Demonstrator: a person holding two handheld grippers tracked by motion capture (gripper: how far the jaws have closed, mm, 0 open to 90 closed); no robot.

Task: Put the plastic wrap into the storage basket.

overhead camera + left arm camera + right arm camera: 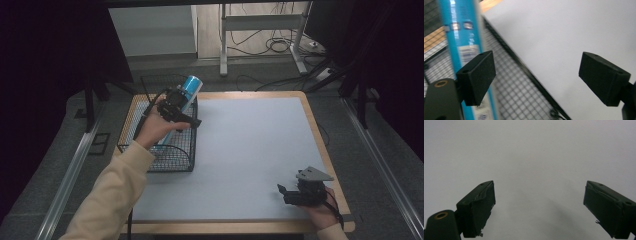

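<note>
The counter [250, 150], covered with a plain white sheet, carries a black wire basket [165, 145] at its left side. Inside the basket lies a blue tube [191, 86], leaning so that its far end sticks out above the far rim. The left claw [192, 121] hangs over the basket's right edge; in the left gripper view its jaws stand wide apart with nothing between them, and the tube passes just behind the left jaw, not pressed by it. The right claw [285, 192] rests low near the front right corner of the counter, its jaws also wide open and empty over the bare sheet.

I judge that the step in hand is the placing of the tube into the basket, and that the release is done. The next move probably asks the left hand to draw clear of the basket without catching the wire rim or pushing the tube.
</note>
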